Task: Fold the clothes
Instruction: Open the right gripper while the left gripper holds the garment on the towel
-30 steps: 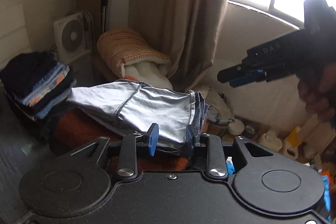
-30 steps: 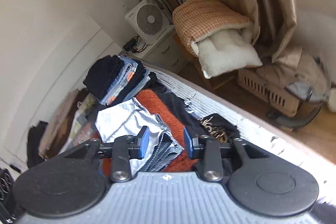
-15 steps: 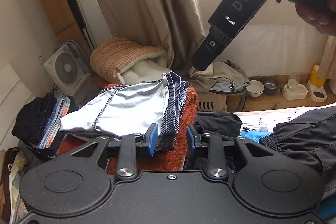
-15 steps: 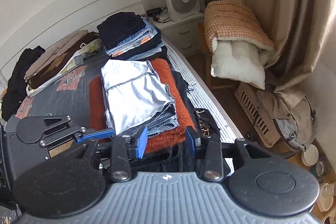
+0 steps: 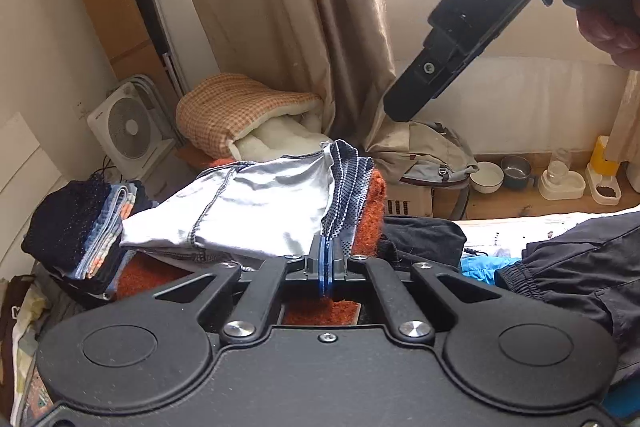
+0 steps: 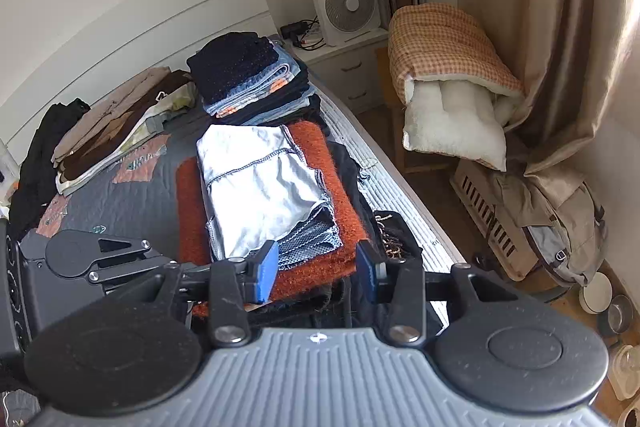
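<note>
Folded silver garment [image 6: 256, 187] laid atop orange sweater [image 6: 320, 163] for stacking, just before taller folded pile [image 6: 248, 75]. Left tongs [image 5: 327, 267] pinched shut, empty. Right tongs [image 6: 316, 273] part open, holding nothing, having just widened.

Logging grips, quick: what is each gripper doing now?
Left gripper: just snapped shut, nothing between the pads.
Right gripper: open, jaws just widening, holding nothing.

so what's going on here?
A person with a gripper in each hand is folding clothes on a bed. A folded silver garment lies on an orange one. The left gripper has just closed, empty; the right gripper has been opening, nothing between its pads. Neither holds anything.
</note>
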A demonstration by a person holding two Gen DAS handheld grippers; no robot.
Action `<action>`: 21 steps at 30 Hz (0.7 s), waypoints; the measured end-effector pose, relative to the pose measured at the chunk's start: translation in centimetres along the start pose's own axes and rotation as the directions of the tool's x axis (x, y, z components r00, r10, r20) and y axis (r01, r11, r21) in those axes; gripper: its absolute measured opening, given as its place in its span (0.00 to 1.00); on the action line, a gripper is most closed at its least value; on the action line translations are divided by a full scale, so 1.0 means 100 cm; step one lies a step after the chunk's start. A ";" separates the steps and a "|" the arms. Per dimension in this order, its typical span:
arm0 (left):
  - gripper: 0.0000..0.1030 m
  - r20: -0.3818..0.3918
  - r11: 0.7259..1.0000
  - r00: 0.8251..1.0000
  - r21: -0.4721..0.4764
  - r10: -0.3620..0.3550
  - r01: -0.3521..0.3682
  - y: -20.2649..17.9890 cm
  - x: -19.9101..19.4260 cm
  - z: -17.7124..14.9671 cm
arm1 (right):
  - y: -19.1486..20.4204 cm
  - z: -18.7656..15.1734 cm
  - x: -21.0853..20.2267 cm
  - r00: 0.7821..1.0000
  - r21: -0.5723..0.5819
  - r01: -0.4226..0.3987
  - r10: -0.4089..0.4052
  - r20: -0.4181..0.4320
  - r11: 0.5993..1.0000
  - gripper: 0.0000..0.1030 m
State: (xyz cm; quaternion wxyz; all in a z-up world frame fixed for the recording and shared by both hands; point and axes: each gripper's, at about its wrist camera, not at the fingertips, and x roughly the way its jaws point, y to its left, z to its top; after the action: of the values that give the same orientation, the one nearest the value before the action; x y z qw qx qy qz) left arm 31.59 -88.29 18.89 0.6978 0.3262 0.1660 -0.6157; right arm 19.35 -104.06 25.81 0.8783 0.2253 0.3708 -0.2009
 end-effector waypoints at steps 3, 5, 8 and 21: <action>0.01 0.001 1.000 1.000 0.018 -0.007 0.007 0.002 -0.006 0.000 | -0.001 -0.001 0.001 1.000 0.004 -0.005 0.005 -0.002 1.000 0.41; 0.01 0.000 0.999 1.000 0.034 -0.017 0.017 0.002 -0.010 0.000 | -0.001 -0.001 0.001 1.000 0.003 -0.007 0.007 -0.004 1.000 0.41; 0.01 -0.017 0.998 1.000 0.058 -0.018 0.019 0.001 -0.006 -0.003 | -0.002 0.000 0.003 1.000 0.006 -0.008 0.008 -0.007 1.000 0.41; 0.23 -0.022 0.999 0.999 -0.045 -0.029 0.028 0.012 -0.012 -0.002 | 0.000 0.022 0.046 1.000 0.032 -0.008 0.009 -0.013 0.999 0.42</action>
State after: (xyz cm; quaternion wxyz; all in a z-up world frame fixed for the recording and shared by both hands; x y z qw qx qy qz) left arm 32.55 -87.25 19.82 0.6941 0.3151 0.1920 -0.6181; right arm 23.60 -106.11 23.78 0.8728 0.2423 0.3725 -0.2017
